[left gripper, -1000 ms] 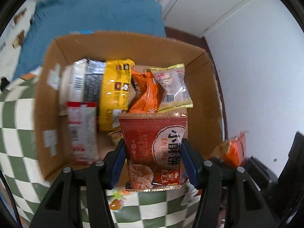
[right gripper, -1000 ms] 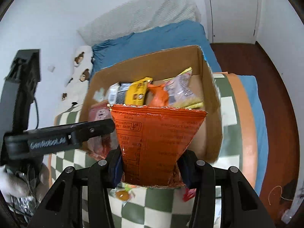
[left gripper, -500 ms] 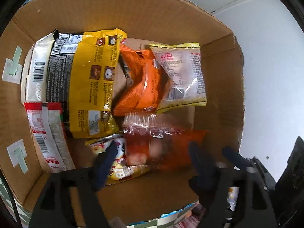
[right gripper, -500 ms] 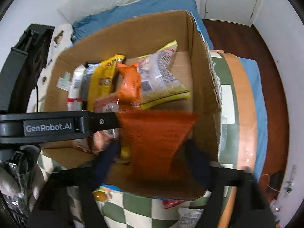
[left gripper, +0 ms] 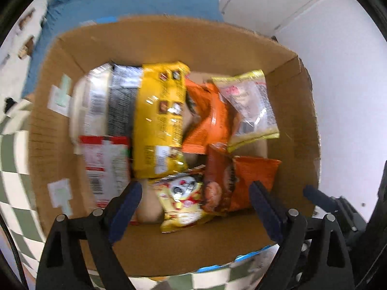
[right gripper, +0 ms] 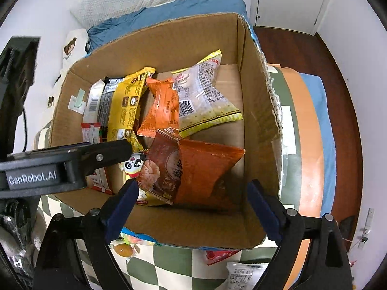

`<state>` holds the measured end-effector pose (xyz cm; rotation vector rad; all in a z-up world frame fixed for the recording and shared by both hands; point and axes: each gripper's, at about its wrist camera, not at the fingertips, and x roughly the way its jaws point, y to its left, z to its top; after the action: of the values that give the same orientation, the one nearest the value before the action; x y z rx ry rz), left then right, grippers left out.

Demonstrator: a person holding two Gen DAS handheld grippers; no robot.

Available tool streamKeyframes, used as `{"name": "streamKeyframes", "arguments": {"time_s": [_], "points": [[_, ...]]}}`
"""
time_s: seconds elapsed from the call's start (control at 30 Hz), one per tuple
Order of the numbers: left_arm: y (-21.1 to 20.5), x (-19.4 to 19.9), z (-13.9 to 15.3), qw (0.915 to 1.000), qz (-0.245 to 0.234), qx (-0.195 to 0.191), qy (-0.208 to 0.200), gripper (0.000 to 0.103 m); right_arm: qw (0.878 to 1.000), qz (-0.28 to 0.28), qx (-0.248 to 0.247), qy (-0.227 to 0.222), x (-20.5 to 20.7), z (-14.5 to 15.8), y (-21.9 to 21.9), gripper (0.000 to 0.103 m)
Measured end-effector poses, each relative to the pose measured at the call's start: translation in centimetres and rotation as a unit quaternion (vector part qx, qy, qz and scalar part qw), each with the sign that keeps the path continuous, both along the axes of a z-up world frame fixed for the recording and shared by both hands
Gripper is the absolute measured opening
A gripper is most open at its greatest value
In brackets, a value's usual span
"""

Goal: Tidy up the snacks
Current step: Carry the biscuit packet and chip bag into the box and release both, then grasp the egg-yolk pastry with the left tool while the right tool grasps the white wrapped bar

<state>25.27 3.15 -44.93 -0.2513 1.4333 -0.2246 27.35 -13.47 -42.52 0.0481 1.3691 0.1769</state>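
An open cardboard box (left gripper: 169,249) (right gripper: 256,101) holds several snack packets. A dark red biscuit packet (left gripper: 217,183) (right gripper: 164,166) and an orange packet (left gripper: 254,176) (right gripper: 208,169) lie at its near side, over a yellow panda packet (left gripper: 181,200) (right gripper: 133,166). Behind lie a yellow packet (left gripper: 159,120) (right gripper: 125,106), an orange one (left gripper: 208,116) (right gripper: 162,108) and a clear one (left gripper: 251,106) (right gripper: 205,96). My left gripper (left gripper: 196,198) is open and empty above the box; it also shows in the right wrist view (right gripper: 104,155). My right gripper (right gripper: 193,198) is open and empty.
The box stands on a green-and-white checked cloth (right gripper: 174,265). Loose snack packets (right gripper: 241,275) and a small sweet (right gripper: 123,249) lie on the cloth in front of the box. A blue bedspread (right gripper: 169,12) is behind, wooden floor (right gripper: 338,96) to the right.
Both grippers opened. The dark red biscuit packet left my left gripper and the orange packet left my right one; both now lie in the box. The left gripper has pulled back a little.
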Motion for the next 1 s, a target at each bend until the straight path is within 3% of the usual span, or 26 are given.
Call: {"name": "streamKeyframes", "arguments": {"time_s": [0.17, 0.47, 1.0], "points": [[1.8, -2.3, 2.8, 0.996, 0.012, 0.057, -0.069, 0.09, 1.0, -0.007, 0.004, -0.024, -1.1, 1.0, 0.2, 0.093], [3.0, -4.4, 6.1, 0.9808, 0.04, 0.106, -0.159, 0.091, 0.997, -0.012, -0.008, -0.078, -4.1, 3.0, 0.6, 0.096], [3.1, -12.1, 11.9, 0.9553, 0.059, 0.132, -0.258, 0.09, 0.979, -0.011, -0.022, -0.2, -11.4, 10.1, 1.4, 0.097]]}}
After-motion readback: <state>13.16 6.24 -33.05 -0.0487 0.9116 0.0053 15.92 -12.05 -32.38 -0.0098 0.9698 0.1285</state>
